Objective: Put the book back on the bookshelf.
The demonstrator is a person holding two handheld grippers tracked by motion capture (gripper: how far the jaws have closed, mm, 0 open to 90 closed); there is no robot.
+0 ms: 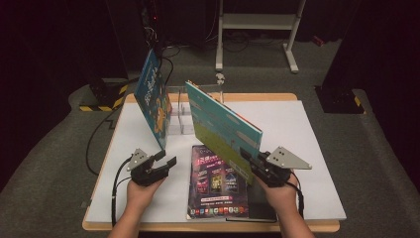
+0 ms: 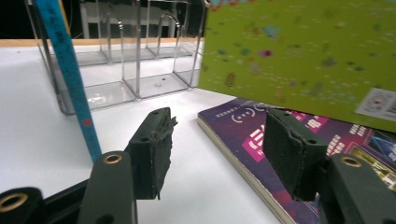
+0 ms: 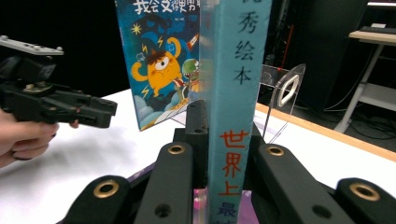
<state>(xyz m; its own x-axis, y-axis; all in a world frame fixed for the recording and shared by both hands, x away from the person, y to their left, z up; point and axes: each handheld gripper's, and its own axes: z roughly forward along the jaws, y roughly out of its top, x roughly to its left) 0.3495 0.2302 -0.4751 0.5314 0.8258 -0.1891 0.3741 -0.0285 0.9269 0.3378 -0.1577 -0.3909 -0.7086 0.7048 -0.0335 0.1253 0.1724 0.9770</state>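
Observation:
My right gripper (image 1: 250, 158) is shut on the lower corner of a teal and green picture book (image 1: 223, 126) and holds it tilted above the table. In the right gripper view its teal spine (image 3: 236, 93) stands upright between the jaws of my right gripper (image 3: 229, 135). A purple magazine (image 1: 215, 183) lies flat under it. My left gripper (image 1: 166, 159) hovers open left of the magazine, with nothing between its pads (image 2: 156, 149). A blue book with an orange monster (image 1: 153, 99) stands leaning at the back left.
A clear acrylic book rack (image 1: 181, 119) with several dividers stands at the back centre of the white mat (image 1: 307, 148). The blue book's edge (image 2: 70, 79) rests by the rack's (image 2: 135, 60) left end. Dark floor, cables and a stand lie beyond the table.

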